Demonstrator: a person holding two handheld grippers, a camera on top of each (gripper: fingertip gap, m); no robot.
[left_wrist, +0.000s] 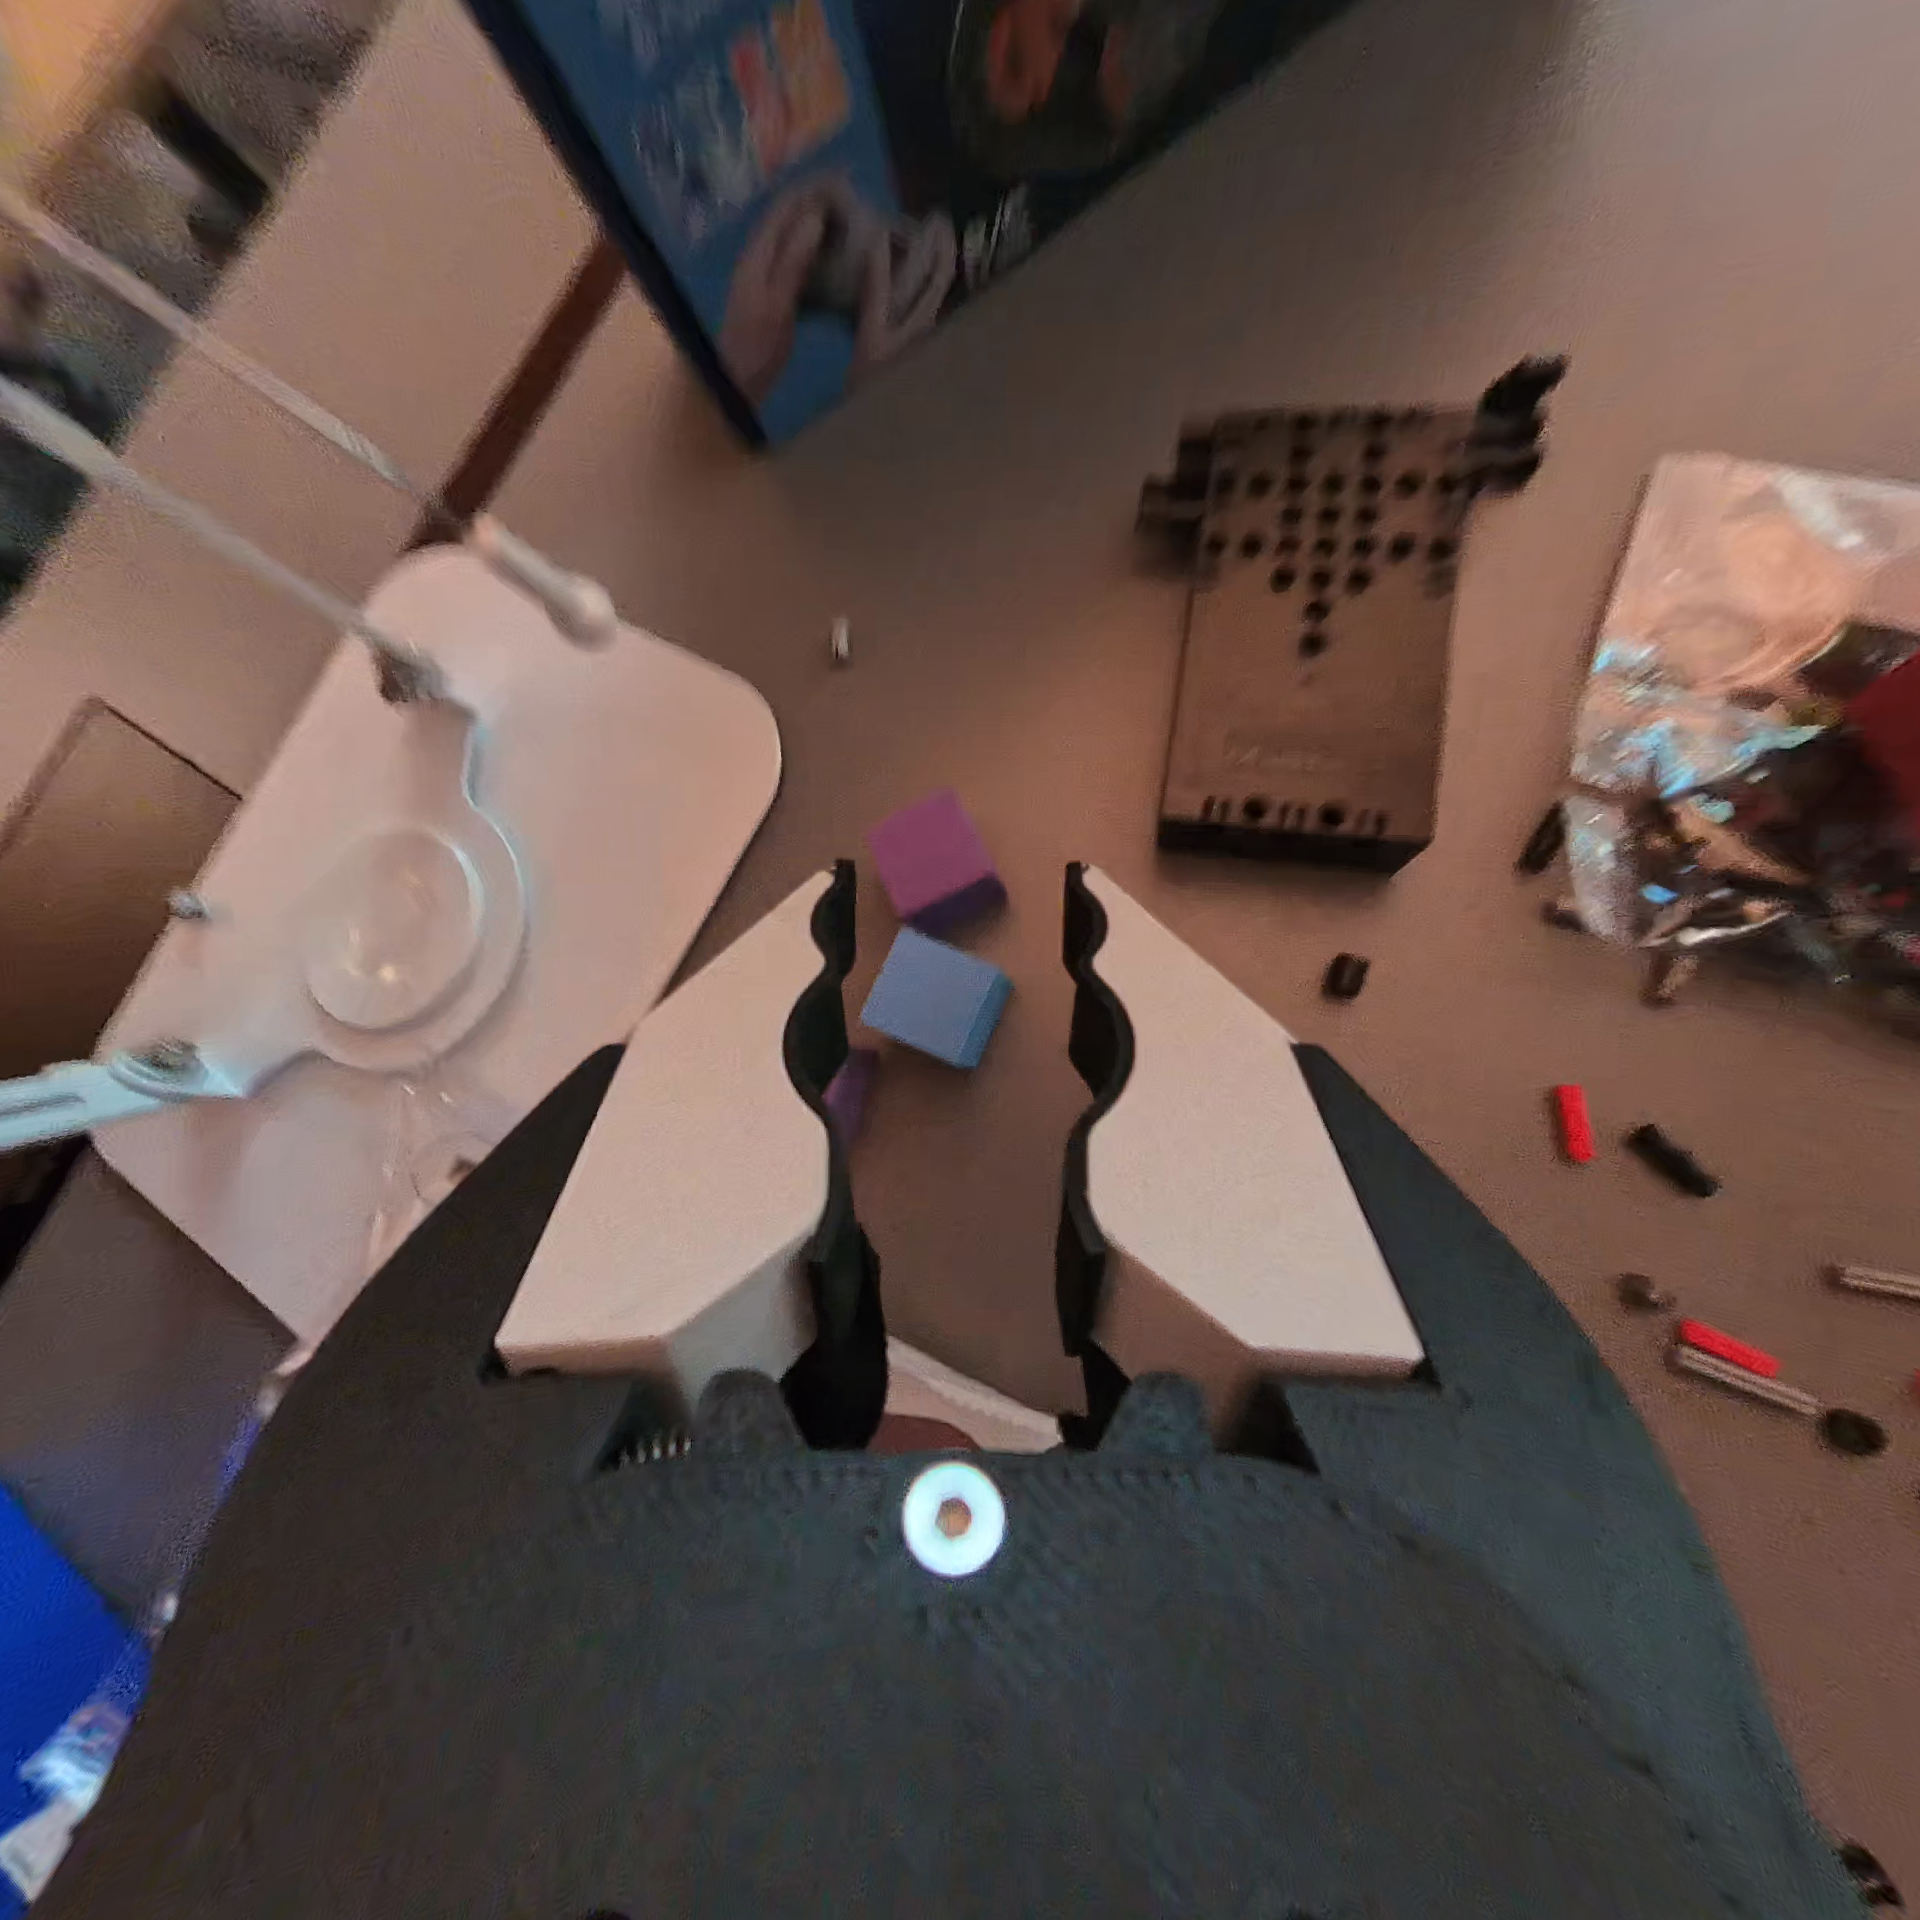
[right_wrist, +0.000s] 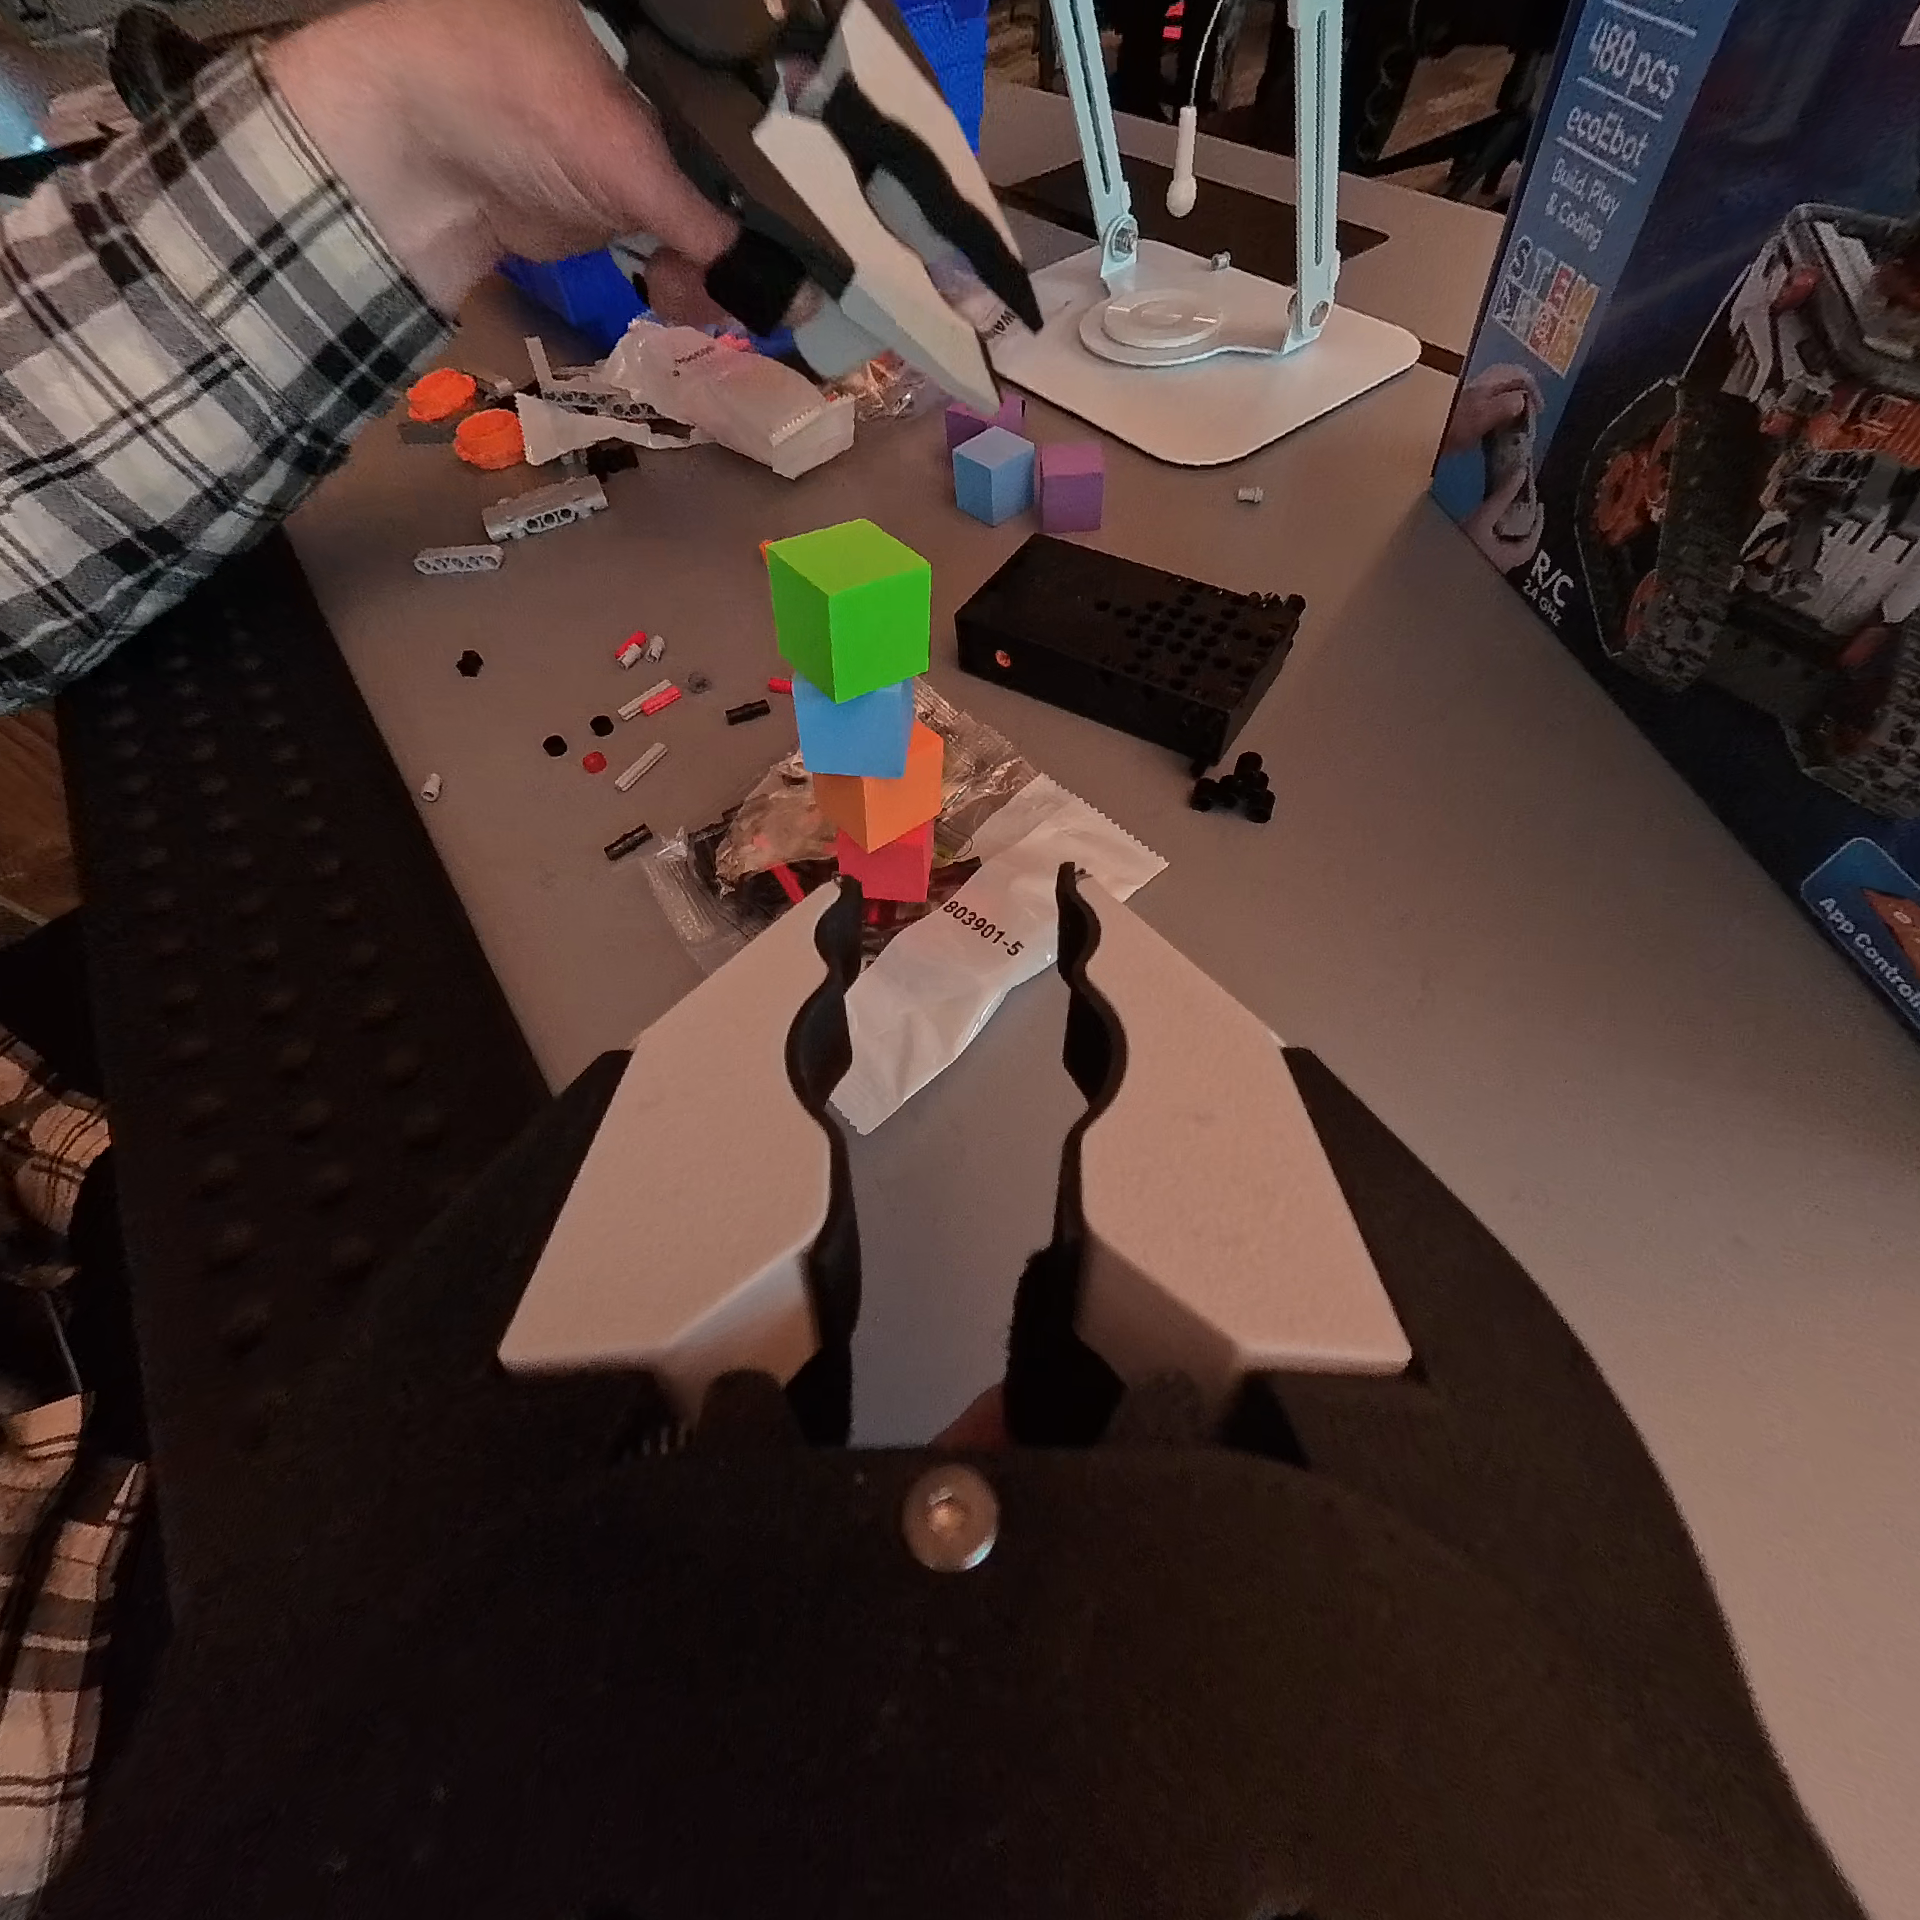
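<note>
Hovering over a grey worktop (right_wrist: 1455, 935): left hand-held gripper (left_wrist: 961, 878), jaws apart, empty, above purple cube (left_wrist: 925, 847) and blue cube (left_wrist: 935, 997); right hand-held gripper (right_wrist: 951, 883), likewise parted, facing cube stack (right_wrist: 862, 717).

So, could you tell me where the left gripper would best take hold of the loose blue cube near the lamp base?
Probably from above, across two free opposite faces. The blue cube lies under the open left gripper, with a purple cube just beyond and another close behind, so avoid those sides.
</note>
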